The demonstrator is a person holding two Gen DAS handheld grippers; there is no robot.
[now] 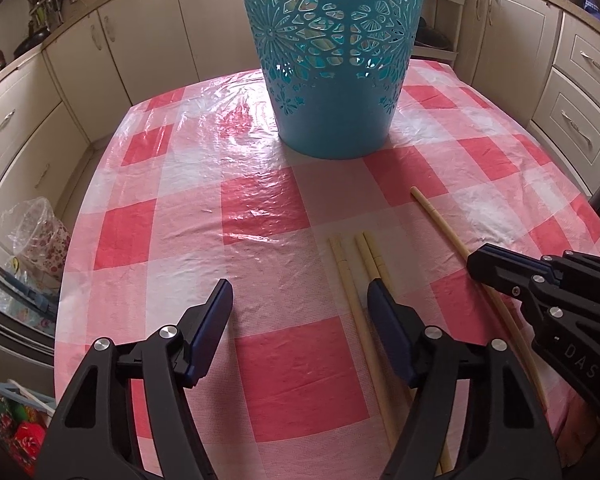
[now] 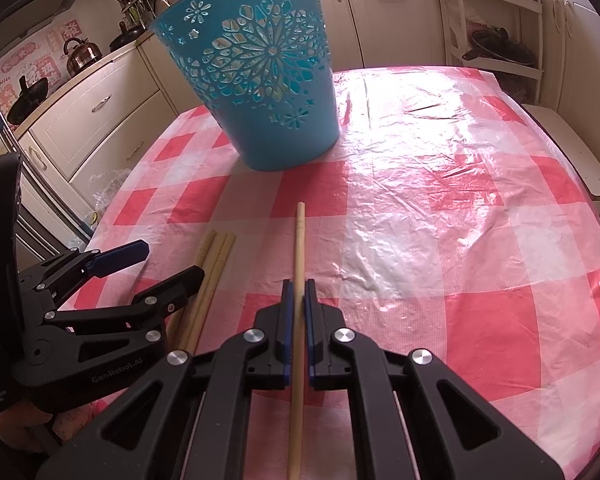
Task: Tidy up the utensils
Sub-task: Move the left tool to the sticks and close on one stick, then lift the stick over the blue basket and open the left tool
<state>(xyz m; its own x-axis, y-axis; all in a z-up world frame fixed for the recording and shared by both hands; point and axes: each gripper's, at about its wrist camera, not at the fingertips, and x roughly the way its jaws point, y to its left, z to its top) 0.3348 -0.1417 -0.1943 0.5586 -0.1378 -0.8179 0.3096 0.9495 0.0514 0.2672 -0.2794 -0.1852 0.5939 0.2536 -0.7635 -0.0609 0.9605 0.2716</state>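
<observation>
Four chopsticks: pale wooden sticks on the bench, three lying side by side (image 1: 364, 280) and a single chopstick (image 2: 299, 300) set apart to their right.
Hidden: the near ends of the three pass under the left tool's right finger and out of the left wrist view; the single chopstick's near end runs off the bottom of the right wrist view.
Cut off: the bin's rim is out of frame in the left wrist view (its inside cannot be seen from either camera).
Left tool (image 1: 300, 300): released, jaws spread wide, blue pads bare, hovering just left of the three chopsticks.
Right tool (image 2: 299, 300): clenched on the single chopstick, blue pads pressed to either side of its shaft; whether the stick is lifted off the bench cannot be told.
Bin (image 2: 260, 80): turquoise plastic, tapering toward its base, walls pierced with flower cut-outs, standing upright beyond the chopsticks.
Bench (image 2: 460, 240): covered in a red-and-white check cloth under wrinkled, glossy clear plastic.
Background: cream cabinets, a metal kettle (image 2: 82, 54) on the counter.
</observation>
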